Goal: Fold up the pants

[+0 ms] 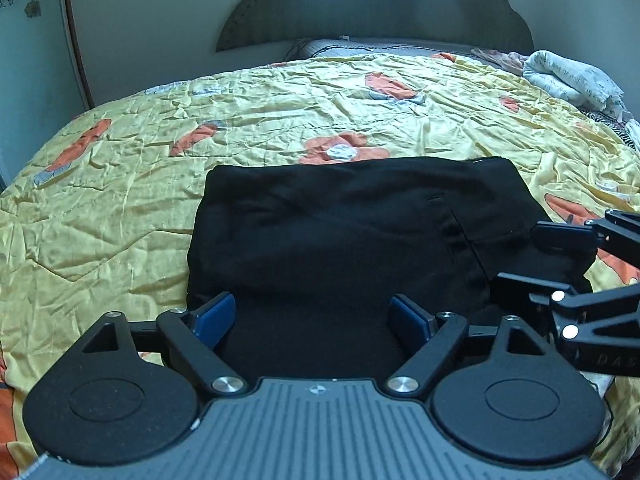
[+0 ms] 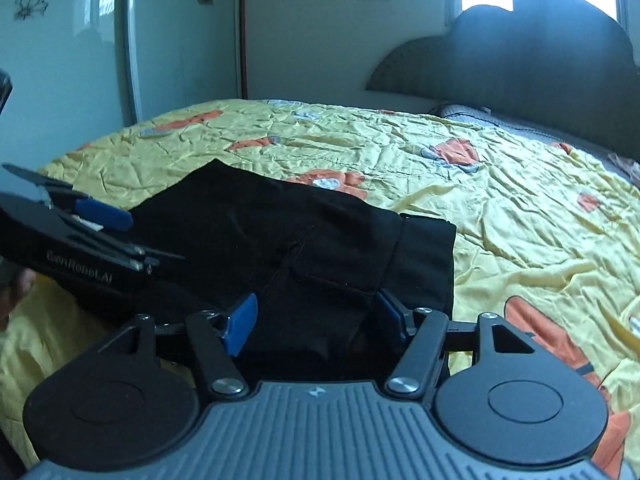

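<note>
Black pants [image 1: 340, 232] lie folded into a broad rectangle on the yellow flowered bedspread [image 1: 120, 208]. My left gripper [image 1: 312, 318] stands open over their near edge, its blue pads [image 1: 216, 316] wide apart with only flat cloth beneath. From the right, my right gripper [image 1: 536, 260] reaches in at the pants' right side. In the right wrist view the pants [image 2: 280, 240] show a seam and a folded hem at the right. There my right gripper [image 2: 316, 318] is open above the near edge, nothing pinched. The left gripper [image 2: 132, 236] hovers at the left over the pants.
A dark scalloped headboard [image 1: 376, 12] and a grey pillow [image 1: 340, 48] close the far end of the bed. Crumpled white cloth [image 1: 568, 76] lies at the far right corner. A wardrobe door [image 2: 180, 40] stands beyond the bed's left side. A hand [image 2: 16, 288] shows at the left edge.
</note>
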### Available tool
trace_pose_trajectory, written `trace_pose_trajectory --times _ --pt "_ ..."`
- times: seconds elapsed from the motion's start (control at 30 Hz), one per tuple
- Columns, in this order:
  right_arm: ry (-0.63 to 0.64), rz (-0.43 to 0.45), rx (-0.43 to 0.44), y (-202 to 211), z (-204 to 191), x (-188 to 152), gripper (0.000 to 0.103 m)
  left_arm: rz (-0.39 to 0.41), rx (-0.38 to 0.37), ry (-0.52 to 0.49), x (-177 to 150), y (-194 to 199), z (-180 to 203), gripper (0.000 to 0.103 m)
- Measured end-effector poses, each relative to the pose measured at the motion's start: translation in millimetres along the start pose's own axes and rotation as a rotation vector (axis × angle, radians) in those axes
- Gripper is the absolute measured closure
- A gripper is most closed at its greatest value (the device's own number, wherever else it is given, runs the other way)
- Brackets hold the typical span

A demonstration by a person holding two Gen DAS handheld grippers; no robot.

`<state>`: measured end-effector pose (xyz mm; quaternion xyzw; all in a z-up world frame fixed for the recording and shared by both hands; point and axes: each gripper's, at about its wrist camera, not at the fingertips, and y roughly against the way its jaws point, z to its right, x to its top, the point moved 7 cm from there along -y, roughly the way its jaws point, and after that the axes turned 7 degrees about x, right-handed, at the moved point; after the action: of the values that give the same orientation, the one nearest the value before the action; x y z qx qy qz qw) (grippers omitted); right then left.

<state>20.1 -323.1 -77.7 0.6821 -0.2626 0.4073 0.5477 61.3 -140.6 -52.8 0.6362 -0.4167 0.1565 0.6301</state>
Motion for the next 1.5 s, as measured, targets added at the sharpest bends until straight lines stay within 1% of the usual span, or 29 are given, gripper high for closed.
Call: trace_pose_trajectory --times 0.2,0.27,0.47,0.6,0.73,0.77,0.83,0.87,0.93,1.0,1.03,1.07,1.1,1.2,1.3,1.33,1.4,1.5 --pt "-0.011 0.013 -0.011 2.0 -0.1 3.6 0.038 -0.003 0.006 0.004 -0.2 -1.0 -1.4 0.013" --pt "-0.012 0.023 -0.011 3.1 -0.1 3.0 0.035 -0.002 0.008 0.001 -0.4 -1.0 -1.0 0.013" --pt "0.029 0.002 -0.033 -0.6 -3.5 -0.1 0.032 0.003 0.006 -0.009 -0.6 -1.7 -1.5 0.013" --pt "-0.015 0.016 -0.02 2.5 3.3 1.9 0.03 0.012 -0.005 0.007 5.0 -0.9 -11.4 0.013" --pt "-0.105 0.036 -0.02 7.4 24.4 1.5 0.029 0.014 -0.011 0.078 12.4 -3.2 -38.2 0.013" --pt "-0.144 0.047 -0.005 8.7 31.7 1.0 0.028 0.007 -0.028 0.098 13.6 -5.0 -44.8 0.013" --pt "-0.241 0.071 0.051 10.2 48.0 -0.6 0.018 -0.038 -0.078 0.155 13.5 -12.5 -59.7 0.013" --pt "-0.294 0.072 0.079 9.6 57.2 -2.5 0.018 -0.063 -0.099 0.191 12.2 -16.3 -66.9 0.013" --pt "-0.389 0.066 0.097 7.3 76.6 -7.9 0.018 -0.115 -0.149 0.276 7.1 -24.5 -81.6 0.013" --pt "-0.456 0.05 0.128 3.6 91.3 -12.8 0.018 -0.174 -0.211 0.352 1.4 -33.8 -92.6 0.013" --pt "-0.483 0.047 0.153 2.3 96.8 -14.5 0.018 -0.19 -0.237 0.378 -0.2 -36.8 -96.4 0.013" --pt "-0.506 0.046 0.186 1.1 100.7 -15.2 0.018 -0.183 -0.254 0.394 0.2 -36.2 -99.7 0.013" --pt "-0.527 0.047 0.218 0.3 103.4 -15.3 0.018 -0.192 -0.269 0.404 0.6 -36.7 -101.4 0.013" --pt "-0.551 0.038 0.299 -2.8 106.1 -13.5 0.017 -0.204 -0.323 0.428 1.1 -38.5 -101.2 0.011" --pt "-0.529 0.011 0.364 -10.2 99.6 -12.2 0.016 -0.208 -0.395 0.466 1.6 -40.0 -97.8 0.011" --pt "-0.517 0.008 0.381 -12.4 97.6 -10.6 0.011 -0.214 -0.435 0.483 1.5 -41.1 -96.0 0.011" --pt "-0.512 0.006 0.434 -17.5 95.3 -6.8 0.007 -0.216 -0.494 0.507 1.8 -43.9 -92.4 0.01" --pt "-0.557 0.016 0.521 -26.0 95.8 -0.4 0.007 -0.203 -0.549 0.516 3.9 -47.7 -87.6 0.01"
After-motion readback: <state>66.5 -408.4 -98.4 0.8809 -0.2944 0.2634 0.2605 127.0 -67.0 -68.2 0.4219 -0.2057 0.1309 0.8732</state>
